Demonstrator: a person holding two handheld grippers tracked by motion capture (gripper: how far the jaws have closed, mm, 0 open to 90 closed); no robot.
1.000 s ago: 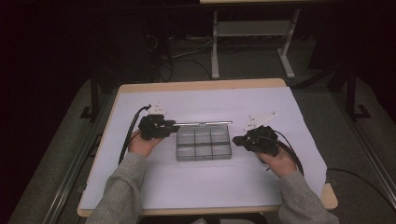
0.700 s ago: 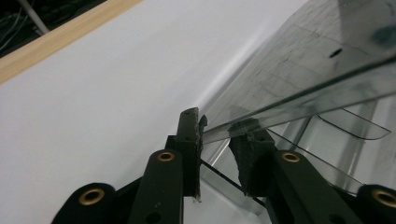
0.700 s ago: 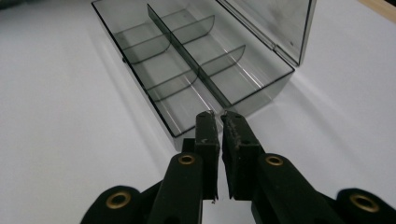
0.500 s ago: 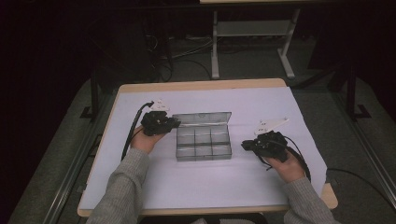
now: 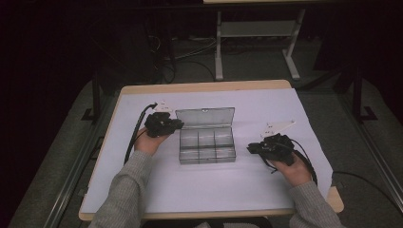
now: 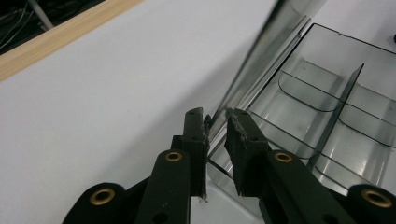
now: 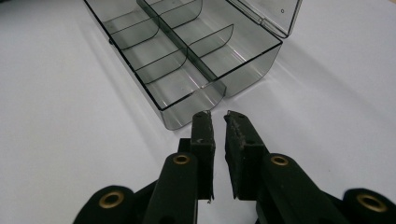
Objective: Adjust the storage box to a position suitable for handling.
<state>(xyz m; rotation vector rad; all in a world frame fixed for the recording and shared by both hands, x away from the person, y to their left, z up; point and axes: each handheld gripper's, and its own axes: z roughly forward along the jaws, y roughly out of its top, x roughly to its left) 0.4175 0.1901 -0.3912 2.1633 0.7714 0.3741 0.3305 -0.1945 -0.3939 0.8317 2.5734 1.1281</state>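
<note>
Left gripper (image 6: 215, 116): jaws nearly together, nipping the thin edge of the lid (image 5: 205, 116) at its left end; they have just been closing.
Right gripper (image 7: 217, 116): jaws a narrow slit apart, holding nothing, just off the box's right end; they have just been opening.
Compartment box (image 5: 207, 145): mid-table (image 5: 142, 97), open, empty, lid raised toward the far edge.
Handling: likely light, stiff, slick, brittle plastic; the hinge looks weakest.
Hold: lid edge or a side wall, gently.

Raised lid (image 5: 205, 116) blocks box (image 5: 207, 147) from behind; front, right approaches over table (image 5: 214, 185) free.
</note>
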